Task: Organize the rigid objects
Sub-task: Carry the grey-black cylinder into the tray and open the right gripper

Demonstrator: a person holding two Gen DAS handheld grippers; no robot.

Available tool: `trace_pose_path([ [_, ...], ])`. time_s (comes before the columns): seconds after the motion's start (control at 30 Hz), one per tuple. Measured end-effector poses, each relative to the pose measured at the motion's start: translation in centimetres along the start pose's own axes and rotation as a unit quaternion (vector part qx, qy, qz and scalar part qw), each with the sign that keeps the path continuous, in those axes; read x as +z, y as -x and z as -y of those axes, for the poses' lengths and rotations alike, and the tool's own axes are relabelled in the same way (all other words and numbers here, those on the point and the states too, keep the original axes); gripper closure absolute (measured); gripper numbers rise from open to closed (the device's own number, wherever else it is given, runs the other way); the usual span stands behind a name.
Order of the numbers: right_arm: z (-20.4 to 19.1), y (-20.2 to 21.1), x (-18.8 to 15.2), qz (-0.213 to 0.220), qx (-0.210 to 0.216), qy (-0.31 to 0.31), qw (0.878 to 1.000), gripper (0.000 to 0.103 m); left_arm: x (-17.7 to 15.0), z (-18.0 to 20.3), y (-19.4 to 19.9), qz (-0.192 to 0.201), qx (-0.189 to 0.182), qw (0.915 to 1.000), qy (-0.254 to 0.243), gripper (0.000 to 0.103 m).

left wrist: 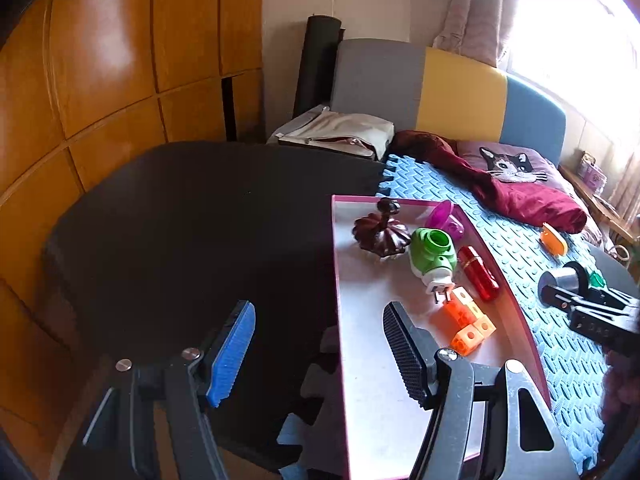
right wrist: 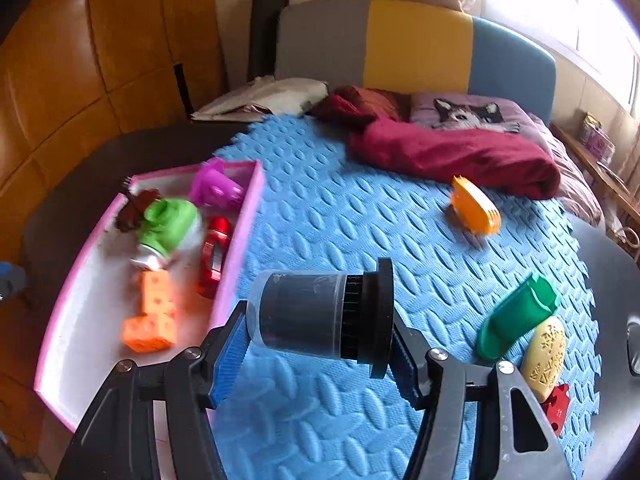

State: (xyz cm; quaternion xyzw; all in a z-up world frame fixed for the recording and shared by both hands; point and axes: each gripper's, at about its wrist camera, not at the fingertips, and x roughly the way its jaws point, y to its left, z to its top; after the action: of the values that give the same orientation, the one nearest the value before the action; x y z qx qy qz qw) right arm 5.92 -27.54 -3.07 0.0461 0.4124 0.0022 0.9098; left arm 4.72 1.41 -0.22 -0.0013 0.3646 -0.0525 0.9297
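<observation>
Left wrist view: left gripper [left wrist: 320, 350] spread wide, nothing between blue pad [left wrist: 234, 354] and black pad [left wrist: 406, 354], hovering over near-left edge of pink-rimmed tray [left wrist: 362, 360]. Inside tray, from far end toward camera: dark brown knobbed lid [left wrist: 382, 232], purple piece [left wrist: 446, 220] in far right corner, green plug-in device [left wrist: 432, 254] beside lid, red cylinder [left wrist: 478, 272] along right wall, orange blocks [left wrist: 466, 320] nearest. Tray straddling black mat [left wrist: 192, 224] on its left and blue foam mat [left wrist: 516, 256] on its right. Right of tray: orange comb piece [left wrist: 554, 240] on blue mat; right gripper [left wrist: 576, 292] seen from the side, clamped on grey cylinder jar [left wrist: 560, 280]. Maroon cloth [left wrist: 520, 192] and cat pillow [left wrist: 508, 166] beyond tray.

Right wrist view: right gripper [right wrist: 320, 356] closed narrow on grey cylinder jar [right wrist: 308, 316], jar lying sideways, black lid end to the right, held above blue foam mat [right wrist: 360, 208] just right of tray [right wrist: 64, 344]. In tray: purple piece [right wrist: 214, 188], brown lid [right wrist: 134, 208], green device [right wrist: 170, 224], red cylinder [right wrist: 214, 254], orange blocks [right wrist: 154, 312]; some motion blur. Well right of tray on mat: orange comb piece [right wrist: 476, 206], green scoop-shaped piece [right wrist: 516, 318], tan patterned oval [right wrist: 544, 354] touching it, small red piece [right wrist: 558, 406] at the mat edge.
</observation>
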Motion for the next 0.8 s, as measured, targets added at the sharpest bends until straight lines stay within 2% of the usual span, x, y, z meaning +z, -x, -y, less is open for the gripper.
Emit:
trace_pose_path([
  [0.13, -2.7, 1.0, 1.3, 0.013, 0.04, 0.027, 0.999, 0.04, 0.1, -1.5, 0.0, 0.001, 0.011, 0.9998, 0.016, 0.035],
  [0.2, -4.6, 1.1, 2.0, 0.012, 0.074, 0.047, 0.996, 0.04, 0.1, -2.2, 0.1, 0.004, 0.017, 0.9996, 0.023, 0.035],
  [0.3, -8.0, 0.9, 2.7, 0.01, 0.113, 0.089, 0.99, 0.04, 0.2, -3.2, 0.2, 0.004, 0.025, 0.9991, 0.034, 0.035],
  [0.4, -11.6, 0.0, 3.0, 0.001, 0.132, 0.13, 0.983, 0.04, 0.2, -4.2, 0.0, 0.004, 0.032, 0.9985, 0.044, 0.036],
  [0.57, -16.3, -3.4, 2.9, -0.032, 0.134, 0.169, 0.976, 0.04, 0.1, -5.2, -0.3, -0.001, 0.037, 0.9979, 0.054, 0.035],
  [0.8, -18.0, -7.0, 2.9, -0.061, 0.128, 0.151, 0.978, 0.039, 0.0, -5.5, -0.3, 0.002, 0.04, 0.9977, 0.054, 0.035],
])
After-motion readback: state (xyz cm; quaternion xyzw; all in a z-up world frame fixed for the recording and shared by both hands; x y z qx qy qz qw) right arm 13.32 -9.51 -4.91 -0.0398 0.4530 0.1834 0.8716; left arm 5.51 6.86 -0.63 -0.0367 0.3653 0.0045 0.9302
